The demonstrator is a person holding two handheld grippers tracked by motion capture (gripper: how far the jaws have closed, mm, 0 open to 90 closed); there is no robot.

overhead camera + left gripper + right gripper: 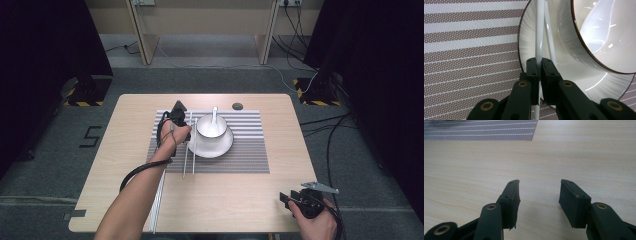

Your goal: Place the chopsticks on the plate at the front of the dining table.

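Note:
A white bowl (201, 126) with a white spoon (215, 112) in it stands on a white plate (220, 148) on a striped placemat (245, 145). Two white chopsticks (185, 157) lie along the plate's left side. My left gripper (177, 118) is over their far end. In the left gripper view, my left gripper (539, 62) is shut on one chopstick (539, 30), which crosses the plate (529, 42) rim; the second chopstick (549, 37) lies just behind it, beside the bowl (571, 42) and spoon (596, 22). My right gripper (289, 196) (539, 192) stands open over bare wood at the front right.
A small dark round hole (237, 106) sits in the table behind the placemat (481, 130). A thin pale strip (158, 202) lies by the left forearm near the front edge. Cables and desk legs are on the floor beyond the table.

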